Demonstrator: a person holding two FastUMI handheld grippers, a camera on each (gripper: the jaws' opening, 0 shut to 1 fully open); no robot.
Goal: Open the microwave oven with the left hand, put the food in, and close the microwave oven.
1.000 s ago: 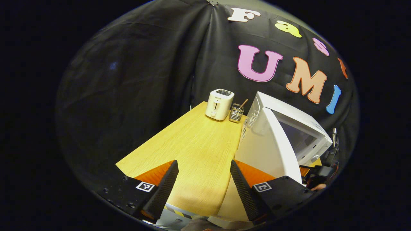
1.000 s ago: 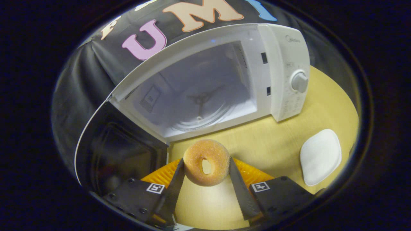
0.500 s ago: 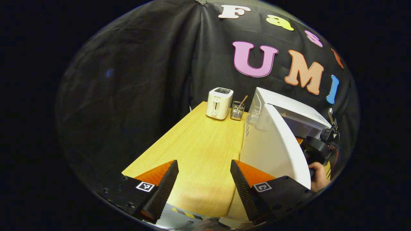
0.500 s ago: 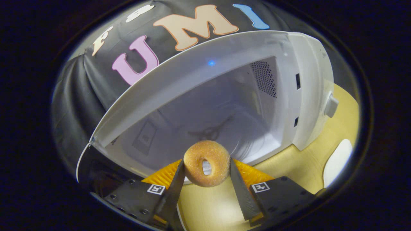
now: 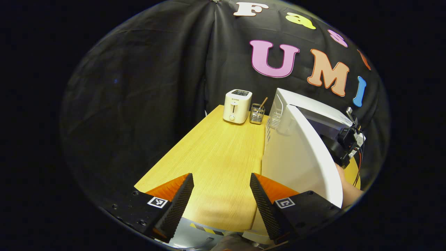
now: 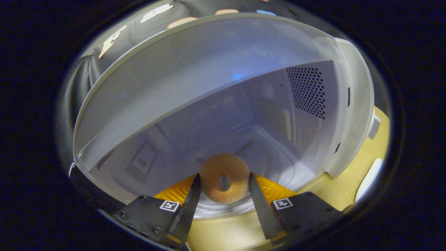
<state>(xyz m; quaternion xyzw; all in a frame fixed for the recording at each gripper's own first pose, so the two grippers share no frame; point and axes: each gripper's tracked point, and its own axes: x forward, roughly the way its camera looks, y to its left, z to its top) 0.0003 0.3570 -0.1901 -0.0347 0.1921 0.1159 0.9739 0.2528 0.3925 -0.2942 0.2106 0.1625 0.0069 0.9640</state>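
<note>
1. The doughnut was gripped between both fingers of the right tool, at the microwave oven's open mouth.
2. The left tool was held spread and empty over the tabletop, the open door at two o'clock.

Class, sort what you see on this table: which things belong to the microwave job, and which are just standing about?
Belong to the job:
- microwave, its door open
- doughnut, held by the right gripper
- left gripper, open and holding nothing

Just standing about:
- toaster
- wire holder beside it
- white pad on the table
</note>
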